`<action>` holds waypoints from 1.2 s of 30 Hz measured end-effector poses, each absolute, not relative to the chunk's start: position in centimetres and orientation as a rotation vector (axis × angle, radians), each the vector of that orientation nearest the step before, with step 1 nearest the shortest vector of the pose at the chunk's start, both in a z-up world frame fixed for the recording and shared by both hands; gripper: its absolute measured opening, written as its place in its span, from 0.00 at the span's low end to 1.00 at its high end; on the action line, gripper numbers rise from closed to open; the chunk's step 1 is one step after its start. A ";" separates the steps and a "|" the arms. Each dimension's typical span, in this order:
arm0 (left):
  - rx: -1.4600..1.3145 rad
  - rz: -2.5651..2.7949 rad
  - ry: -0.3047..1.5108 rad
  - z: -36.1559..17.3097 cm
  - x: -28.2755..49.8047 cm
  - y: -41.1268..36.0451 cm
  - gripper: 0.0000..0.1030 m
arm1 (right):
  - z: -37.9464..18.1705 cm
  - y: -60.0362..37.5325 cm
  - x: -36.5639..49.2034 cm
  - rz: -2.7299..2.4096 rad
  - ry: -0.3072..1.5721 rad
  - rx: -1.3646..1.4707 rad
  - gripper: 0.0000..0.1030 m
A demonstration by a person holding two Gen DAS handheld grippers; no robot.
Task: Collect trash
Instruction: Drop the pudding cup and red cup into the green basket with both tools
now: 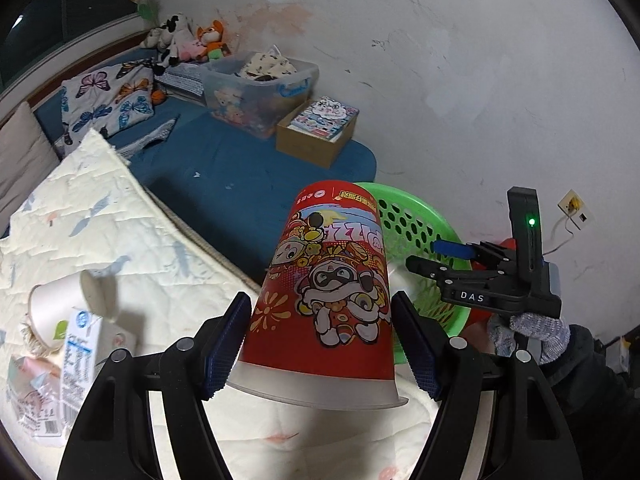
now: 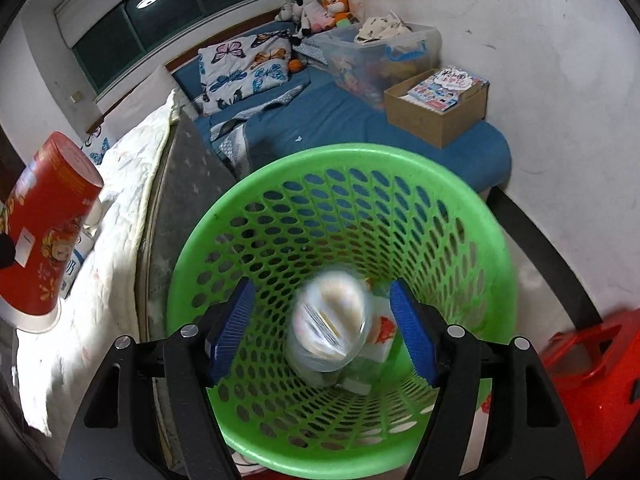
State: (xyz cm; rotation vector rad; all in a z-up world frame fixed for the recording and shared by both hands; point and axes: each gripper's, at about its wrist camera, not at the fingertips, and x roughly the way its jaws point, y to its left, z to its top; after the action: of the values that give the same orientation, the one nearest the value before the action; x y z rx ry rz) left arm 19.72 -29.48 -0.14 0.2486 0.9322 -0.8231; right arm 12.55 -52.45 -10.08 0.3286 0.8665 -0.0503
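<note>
My left gripper [image 1: 320,344] is shut on a red cartoon-printed paper cup [image 1: 328,292], held upside down above the cream quilt [image 1: 132,248]; the cup also shows at the left of the right wrist view [image 2: 44,224]. The right gripper [image 2: 322,332] is open above the green mesh basket [image 2: 460,216], and it shows from outside in the left wrist view [image 1: 440,258]. A blurred clear plastic cup [image 2: 330,328] is falling between the open fingers into the basket, onto other trash at the bottom. A white paper cup [image 1: 60,312] and a milk carton [image 1: 76,364] lie on the quilt.
A blue mattress [image 1: 240,184] holds a clear storage box [image 1: 260,92], a cardboard box of books [image 1: 320,132], a butterfly pillow [image 1: 108,100] and plush toys [image 1: 188,40]. A red plastic stool [image 2: 596,380] stands right of the basket. The wall [image 1: 440,60] is close behind.
</note>
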 end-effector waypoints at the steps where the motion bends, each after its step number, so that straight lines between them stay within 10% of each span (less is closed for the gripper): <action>1: 0.249 -0.824 0.935 -0.3 19.9 -29.8 0.67 | -10.0 -52.6 12.4 -0.055 0.862 0.329 0.69; 36: 0.288 -0.876 0.973 -5.3 20.3 -38.7 0.75 | -6.7 -54.0 5.6 -0.072 0.754 0.385 0.73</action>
State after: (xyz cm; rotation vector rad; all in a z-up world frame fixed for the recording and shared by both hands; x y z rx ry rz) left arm 20.30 -38.66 -5.26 0.2885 0.9730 -0.8762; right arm 5.55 -54.00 -6.74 0.3847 0.7537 -0.0716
